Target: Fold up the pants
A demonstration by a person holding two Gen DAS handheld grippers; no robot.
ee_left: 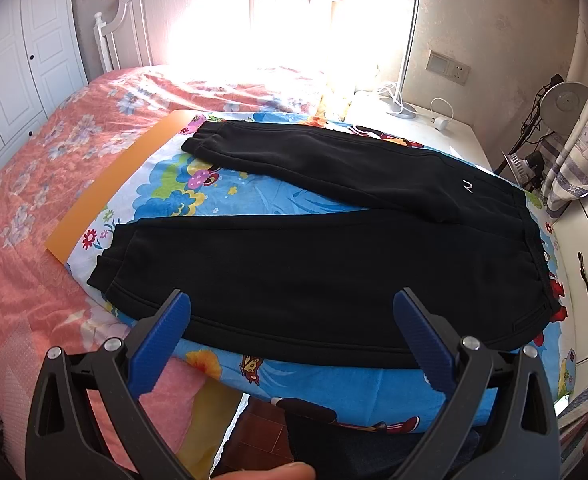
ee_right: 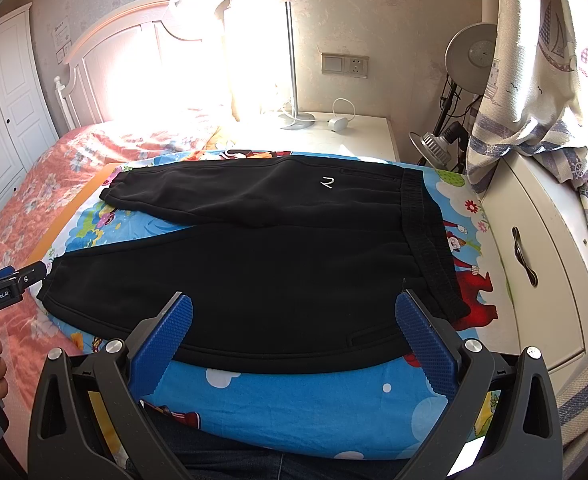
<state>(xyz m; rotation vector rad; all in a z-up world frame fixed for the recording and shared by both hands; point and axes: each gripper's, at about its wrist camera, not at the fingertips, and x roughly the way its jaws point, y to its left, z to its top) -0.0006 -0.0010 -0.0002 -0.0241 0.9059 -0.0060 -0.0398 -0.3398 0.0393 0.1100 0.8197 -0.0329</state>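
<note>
Left wrist view: pants (ee_left: 313, 264) lie flat on the cartoon sheet (ee_left: 313, 384), just ahead of the left gripper (ee_left: 292, 312). Long axis runs left-right, cuffs left, waistband (ee_right: 425, 240) right. Right gripper (ee_right: 294, 312) sits nearer the waistband. Both grippers wide open, holding nothing. Black fleece, legs splayed apart, unfolded.
</note>
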